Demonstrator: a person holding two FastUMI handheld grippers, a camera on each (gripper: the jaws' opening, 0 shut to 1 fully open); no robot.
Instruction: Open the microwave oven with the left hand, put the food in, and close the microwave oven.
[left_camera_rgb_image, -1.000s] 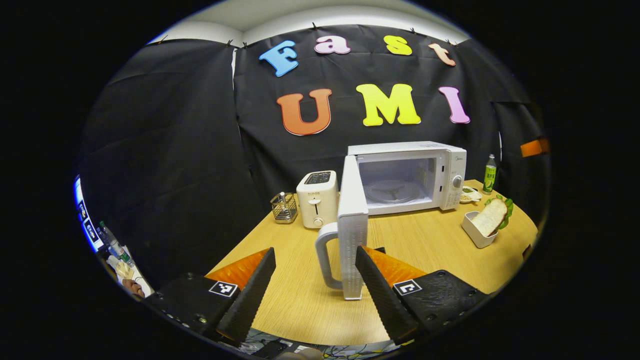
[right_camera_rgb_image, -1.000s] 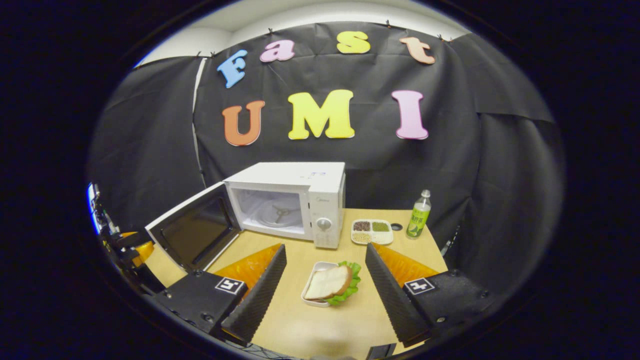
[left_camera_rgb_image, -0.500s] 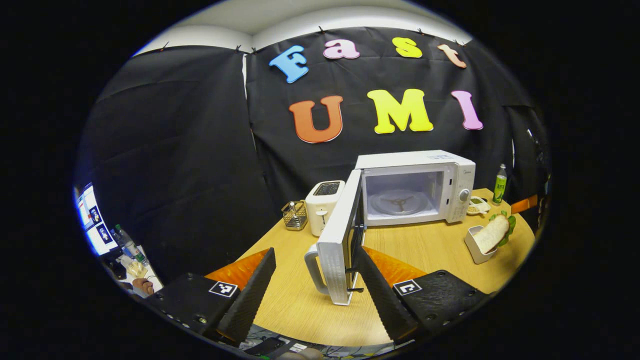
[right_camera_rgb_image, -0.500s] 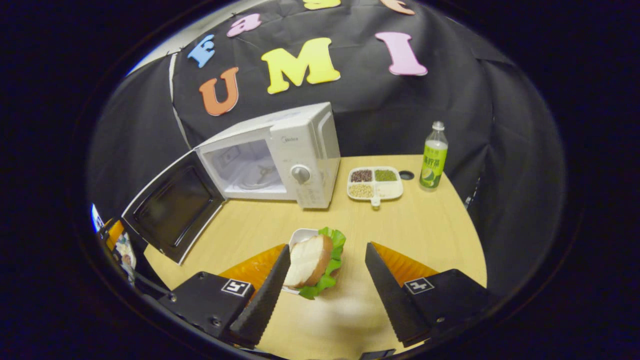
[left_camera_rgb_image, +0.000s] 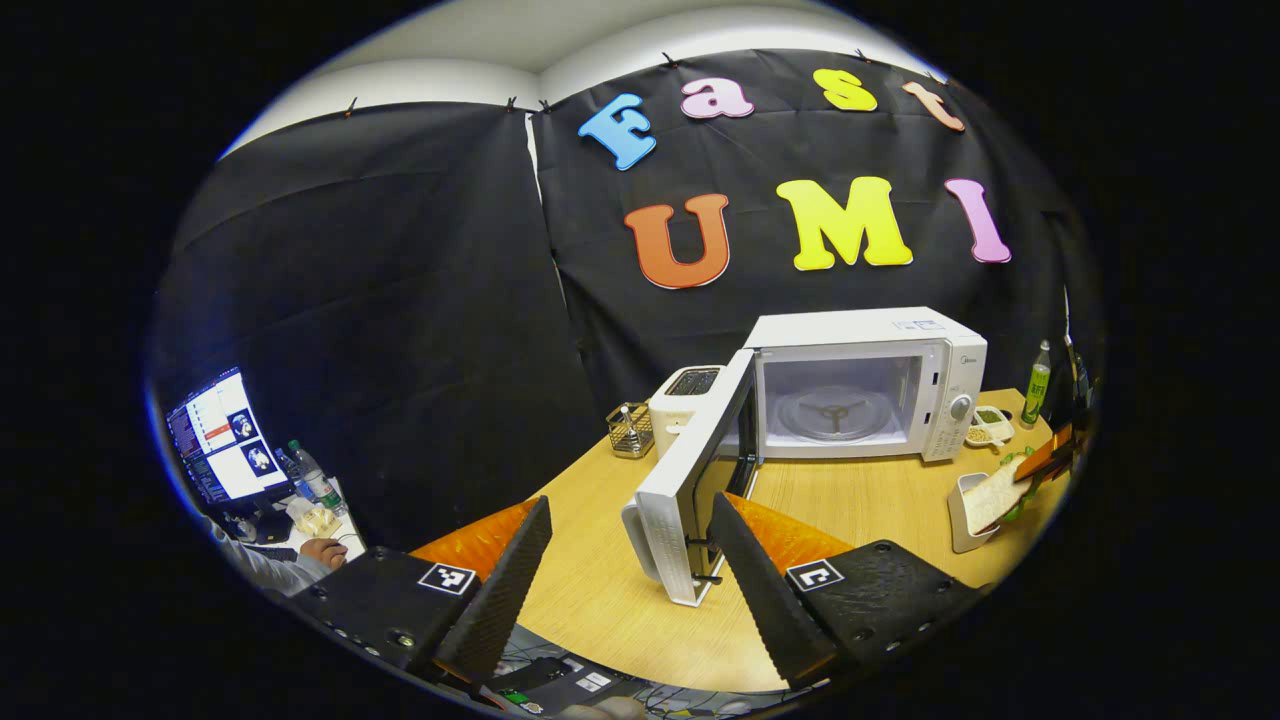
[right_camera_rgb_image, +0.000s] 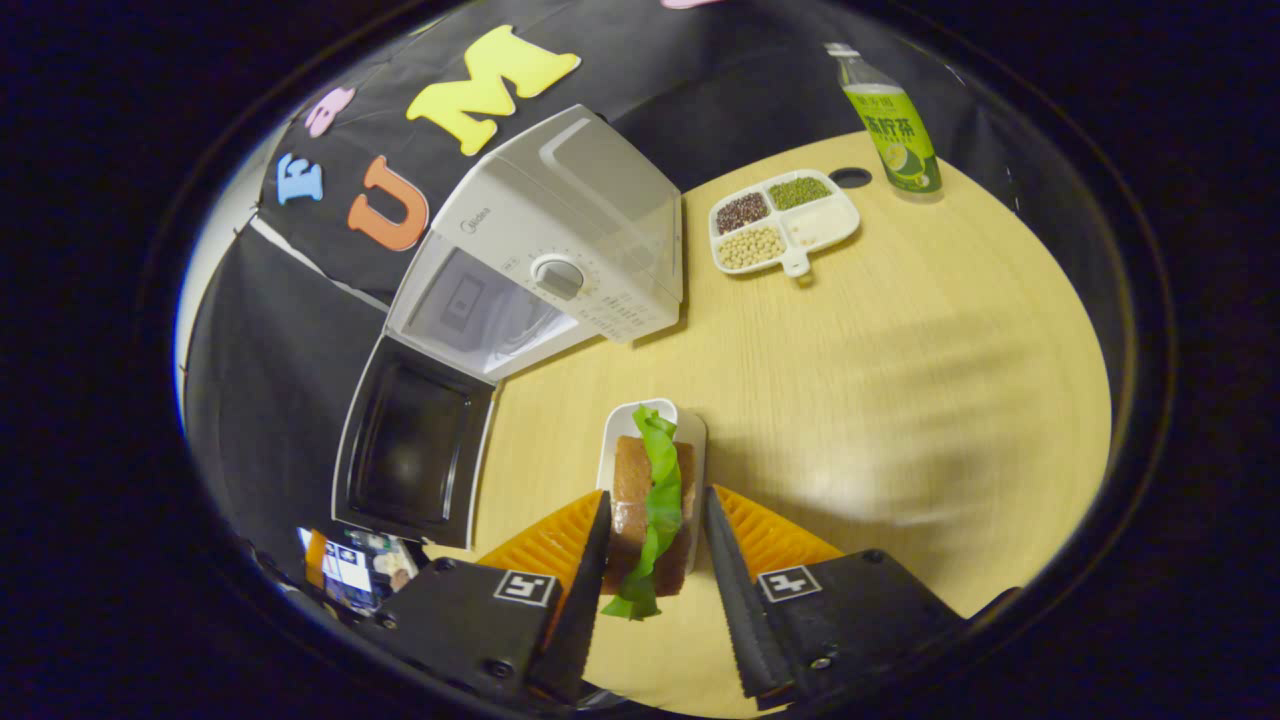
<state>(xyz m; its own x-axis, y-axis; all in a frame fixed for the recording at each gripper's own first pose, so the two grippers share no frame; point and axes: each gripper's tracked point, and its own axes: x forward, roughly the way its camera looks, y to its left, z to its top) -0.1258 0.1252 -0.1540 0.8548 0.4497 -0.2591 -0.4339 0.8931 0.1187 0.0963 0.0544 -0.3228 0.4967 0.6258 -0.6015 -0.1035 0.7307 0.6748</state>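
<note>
Green-leafed sandwich (right_camera_rgb_image: 648, 505) clamped in right tool (right_camera_rgb_image: 655, 560).

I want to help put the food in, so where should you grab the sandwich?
Grab the sandwich by its two flat bread sides, coming down from above. It stands on edge in the little white dish, lettuce up, so both bread faces are free. The right gripper already has a finger on each side; whether they press yet is hard to tell.
</note>
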